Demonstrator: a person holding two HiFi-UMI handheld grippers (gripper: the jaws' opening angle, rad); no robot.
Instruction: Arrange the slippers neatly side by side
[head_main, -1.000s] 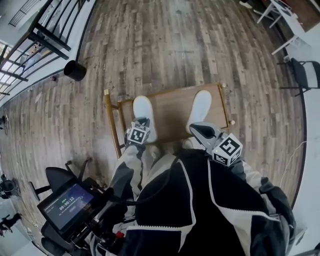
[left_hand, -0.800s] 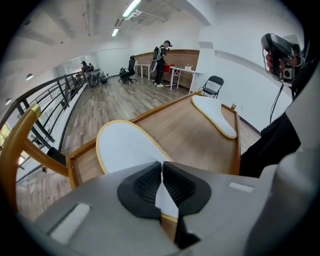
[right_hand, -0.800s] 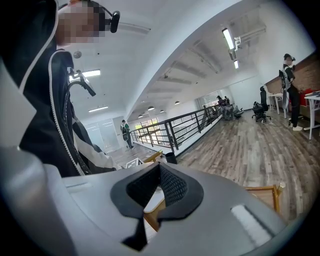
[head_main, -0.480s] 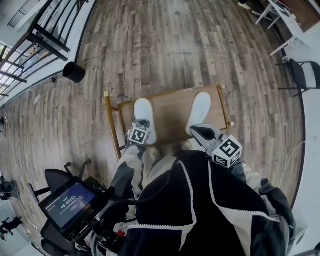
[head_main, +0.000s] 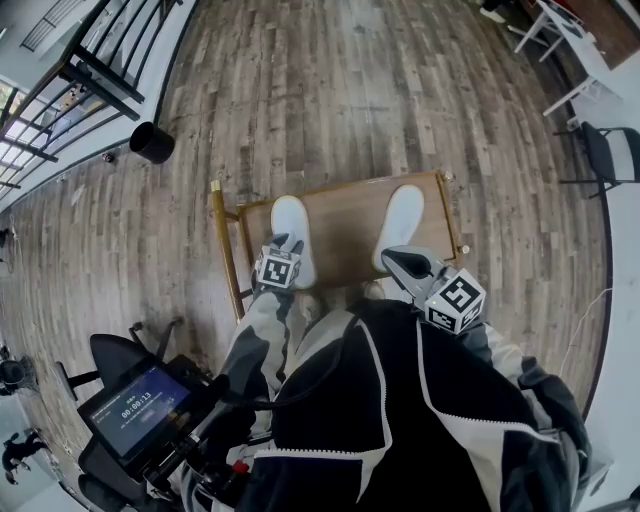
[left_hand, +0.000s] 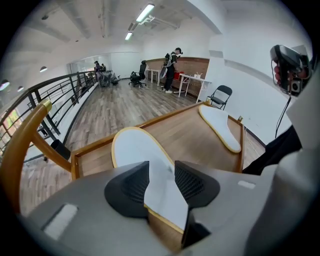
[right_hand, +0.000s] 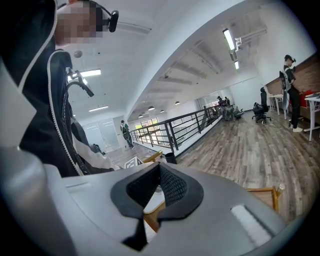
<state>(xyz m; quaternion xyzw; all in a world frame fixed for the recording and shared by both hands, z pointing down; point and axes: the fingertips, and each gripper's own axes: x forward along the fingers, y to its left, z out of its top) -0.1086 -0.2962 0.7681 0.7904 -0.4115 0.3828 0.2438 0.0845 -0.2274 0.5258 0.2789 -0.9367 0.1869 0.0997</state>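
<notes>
At the desk's (head_main: 345, 228) left, the left gripper (left_hand: 161, 184) has just been spreading its jaws around the left slipper's (left_hand: 134, 148) near end; withdrawing carelessly could be dragging it askew. The right slipper (head_main: 402, 220) is lying well apart at the right, where the right gripper (right_hand: 159, 189), jaws pressed together and empty, is hovering near it and risking nudging it off.

Your left gripper's (left_hand: 161, 169) jaws have just been opening; the heel of the white slipper (left_hand: 137, 150) sits between them, and the pads stand clear of it.
</notes>
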